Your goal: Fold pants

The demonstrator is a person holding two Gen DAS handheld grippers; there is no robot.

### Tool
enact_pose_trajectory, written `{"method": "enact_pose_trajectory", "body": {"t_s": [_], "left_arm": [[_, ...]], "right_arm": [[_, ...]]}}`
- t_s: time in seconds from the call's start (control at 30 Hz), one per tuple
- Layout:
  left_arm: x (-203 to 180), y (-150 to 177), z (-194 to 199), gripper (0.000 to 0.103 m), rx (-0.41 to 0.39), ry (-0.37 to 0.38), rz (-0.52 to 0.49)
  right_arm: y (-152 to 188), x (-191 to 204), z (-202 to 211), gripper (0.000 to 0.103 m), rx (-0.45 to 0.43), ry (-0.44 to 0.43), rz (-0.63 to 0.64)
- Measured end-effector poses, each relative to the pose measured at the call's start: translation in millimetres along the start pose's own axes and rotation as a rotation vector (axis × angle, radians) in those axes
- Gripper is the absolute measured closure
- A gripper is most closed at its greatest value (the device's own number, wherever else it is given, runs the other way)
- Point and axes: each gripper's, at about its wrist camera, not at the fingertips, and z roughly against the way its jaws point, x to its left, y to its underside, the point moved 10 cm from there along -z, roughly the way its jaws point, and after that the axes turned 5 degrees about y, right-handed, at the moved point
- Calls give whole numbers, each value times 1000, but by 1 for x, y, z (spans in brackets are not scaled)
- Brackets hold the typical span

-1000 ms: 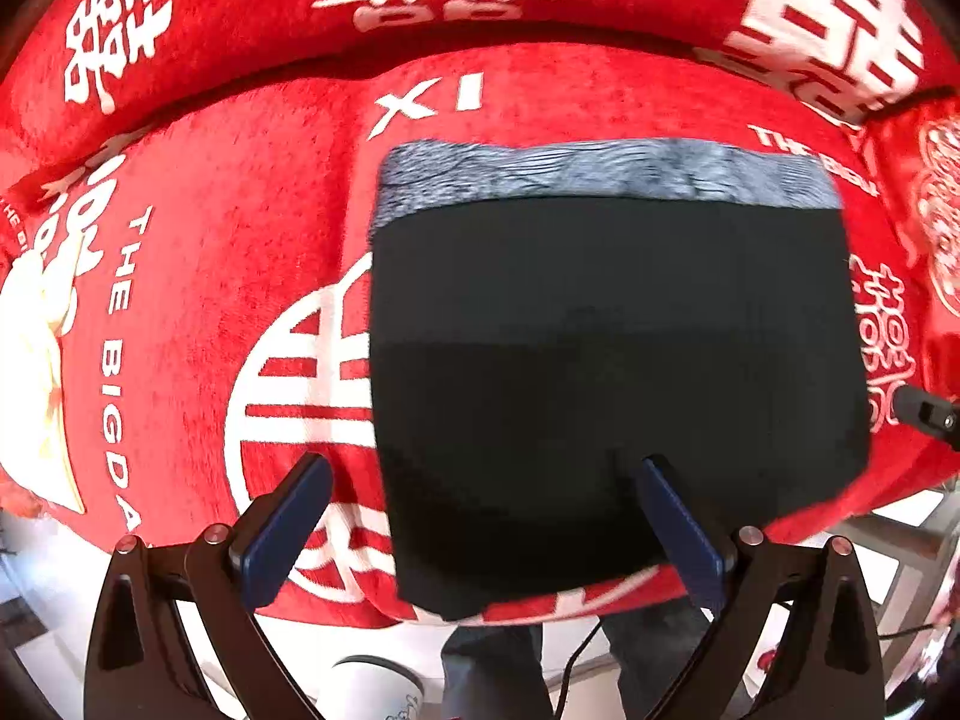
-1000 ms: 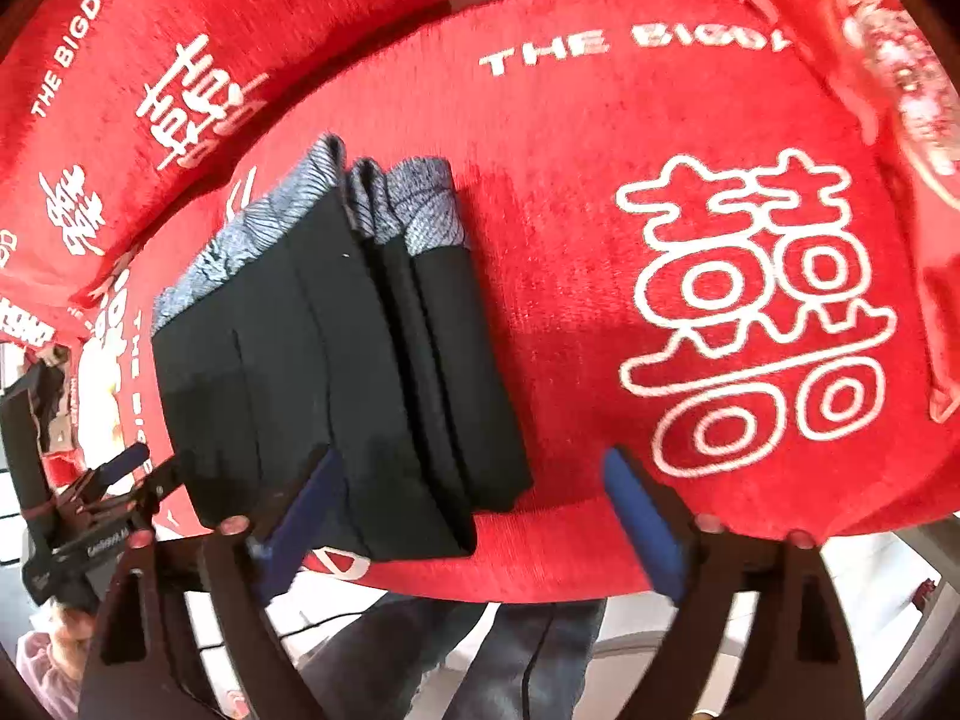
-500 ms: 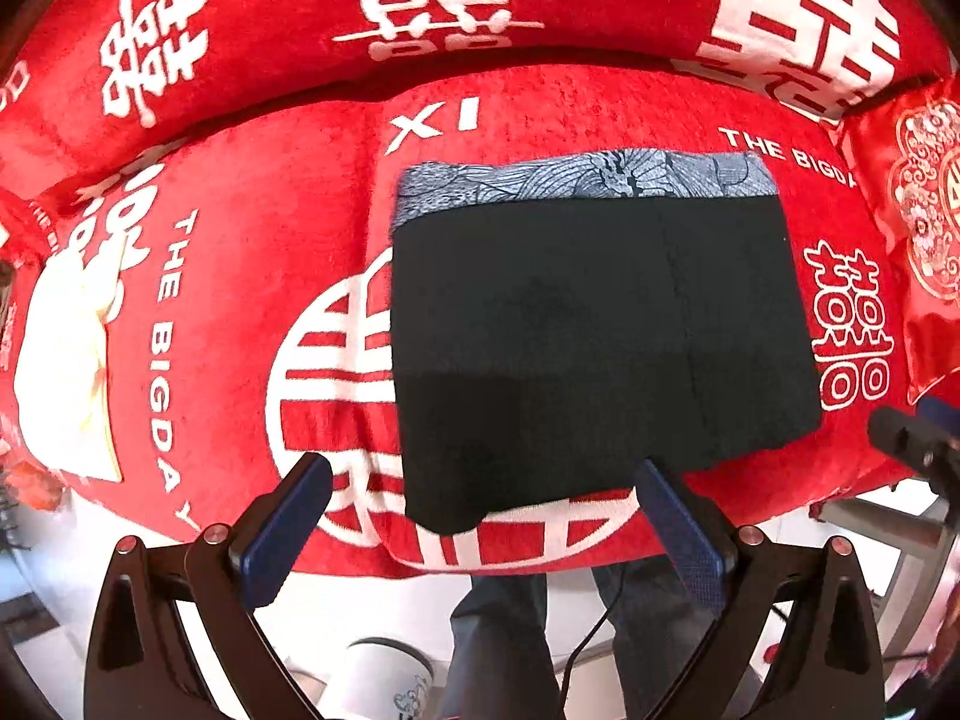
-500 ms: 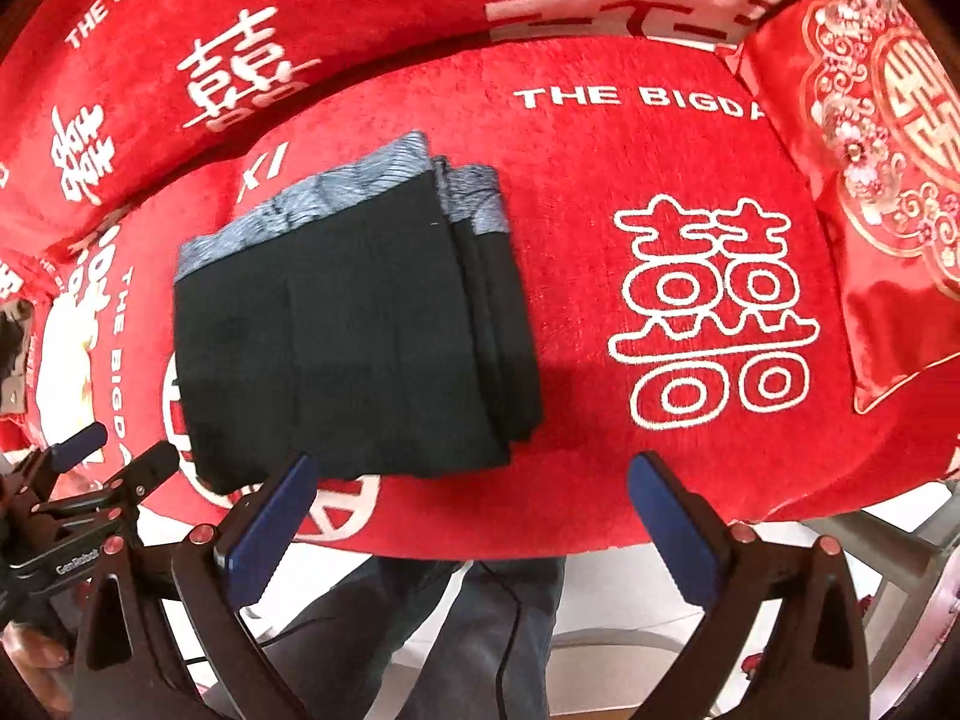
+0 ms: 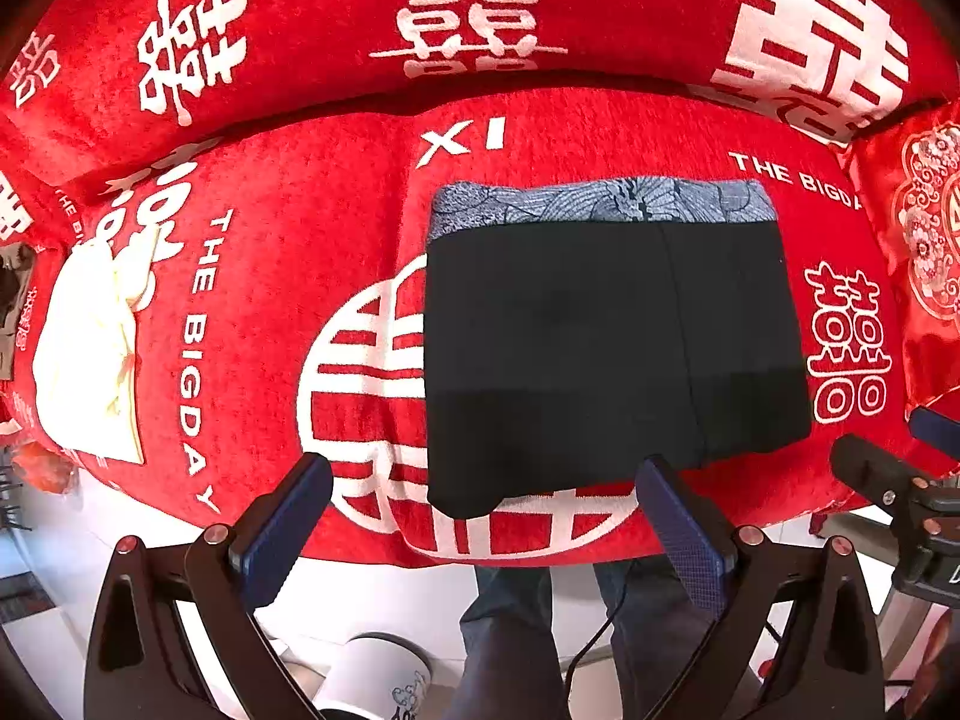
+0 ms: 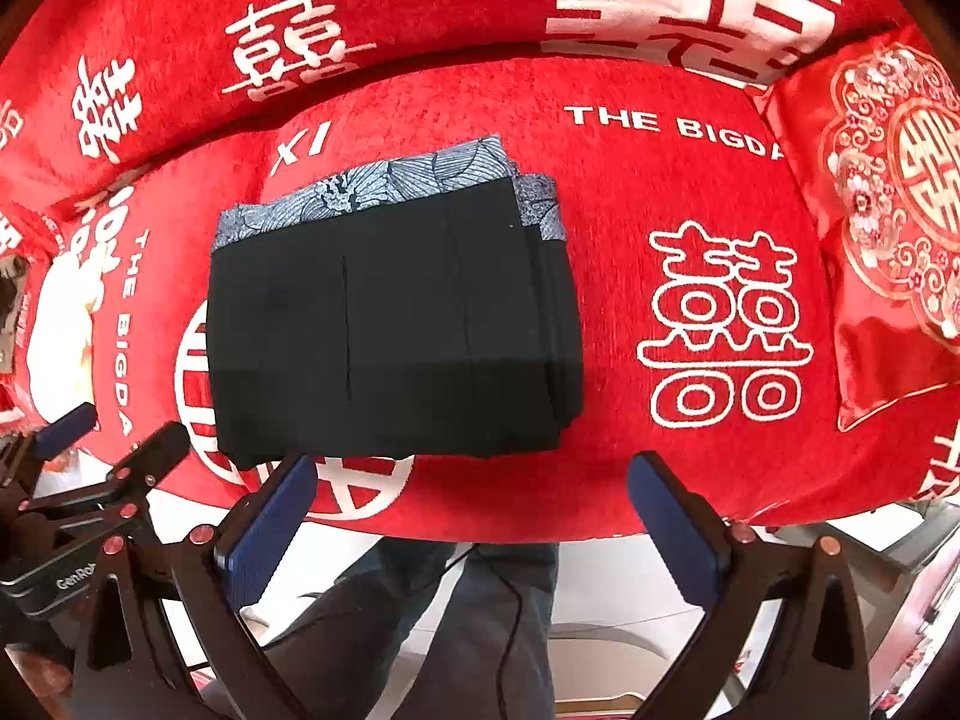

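Jaws wide, both grippers (one folded pants (image 5: 606, 354))

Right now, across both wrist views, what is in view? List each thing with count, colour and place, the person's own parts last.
folded pants: one, black with a blue-grey patterned waistband at the far edge, lying flat on the seat.
sofa cover: one, red with white characters and "THE BIGDAY" lettering, over the seat and backrest.
cushion: one, shiny red with embroidery, at the right end of the seat.
cream cloth: one, pale, at the left end of the seat.
white cup: one, printed, on the floor below the seat edge.
left tool: black frame, blue pads, open, clear of the pants.
right tool: same build, open, holding nothing.
person's legs: dark trousers, standing in front of the seat.
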Motion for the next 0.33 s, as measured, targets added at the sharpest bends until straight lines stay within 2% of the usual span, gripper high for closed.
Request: {"method": "enact_pose_trajectory", "body": {"t_s": [0.33], "left_arm": [[-1, 1, 1, 2, -10, 9, -10]], "right_arm": [[0, 9, -4, 0, 12, 4, 23]]}}
